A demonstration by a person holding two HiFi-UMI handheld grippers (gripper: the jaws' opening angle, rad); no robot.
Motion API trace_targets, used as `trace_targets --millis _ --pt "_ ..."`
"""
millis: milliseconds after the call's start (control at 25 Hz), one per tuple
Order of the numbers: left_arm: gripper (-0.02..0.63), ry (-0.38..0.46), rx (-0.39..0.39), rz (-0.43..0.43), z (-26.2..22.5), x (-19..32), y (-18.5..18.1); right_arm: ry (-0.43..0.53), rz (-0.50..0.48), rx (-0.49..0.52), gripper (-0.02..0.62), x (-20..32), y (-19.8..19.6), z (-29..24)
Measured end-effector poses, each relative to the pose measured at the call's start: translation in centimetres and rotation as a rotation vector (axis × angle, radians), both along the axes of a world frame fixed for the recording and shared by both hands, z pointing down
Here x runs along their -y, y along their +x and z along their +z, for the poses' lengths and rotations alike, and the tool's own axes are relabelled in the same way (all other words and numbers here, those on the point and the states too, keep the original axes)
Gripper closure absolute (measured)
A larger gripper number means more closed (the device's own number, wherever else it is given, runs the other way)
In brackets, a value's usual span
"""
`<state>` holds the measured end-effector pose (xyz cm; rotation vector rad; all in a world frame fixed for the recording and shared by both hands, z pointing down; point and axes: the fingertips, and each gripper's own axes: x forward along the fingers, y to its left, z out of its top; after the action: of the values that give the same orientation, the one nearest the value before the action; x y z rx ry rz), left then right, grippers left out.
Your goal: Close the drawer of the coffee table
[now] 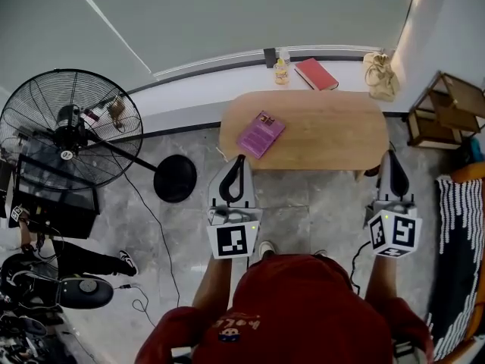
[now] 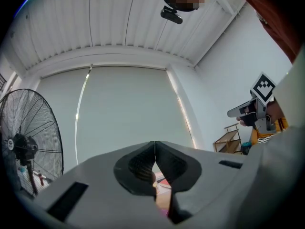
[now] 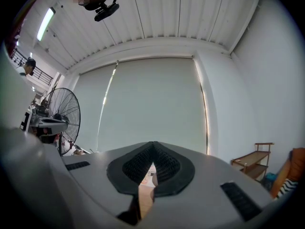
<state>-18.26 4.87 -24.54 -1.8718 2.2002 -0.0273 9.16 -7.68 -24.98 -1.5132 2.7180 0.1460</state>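
While both pairs of my jaws sit pressed together and empty, my left gripper point(image 1: 239, 165) and right gripper point(image 1: 392, 161) hang at the near edge of the wooden coffee table point(image 1: 326, 131). A purple book point(image 1: 261, 133) lies on it. Its drawer is hidden from above.

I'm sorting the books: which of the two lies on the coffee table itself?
The purple book, on the left part of the wooden coffee table. The red book lies behind it on the white ledge, beside a small bottle.
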Motion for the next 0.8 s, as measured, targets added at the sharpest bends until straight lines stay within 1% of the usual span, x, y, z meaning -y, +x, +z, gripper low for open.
trace_targets --millis 200,800 --pt "0.597 -0.011 -0.006 0.003 0.1 0.2 -0.1 -0.006 0.014 -0.027 0.598 0.0 -0.2 0.1" --pt "0.597 -0.032 -0.016 0.014 1.0 -0.5 1.3 -0.020 0.015 -0.043 0.598 -1.0 0.6 0.7"
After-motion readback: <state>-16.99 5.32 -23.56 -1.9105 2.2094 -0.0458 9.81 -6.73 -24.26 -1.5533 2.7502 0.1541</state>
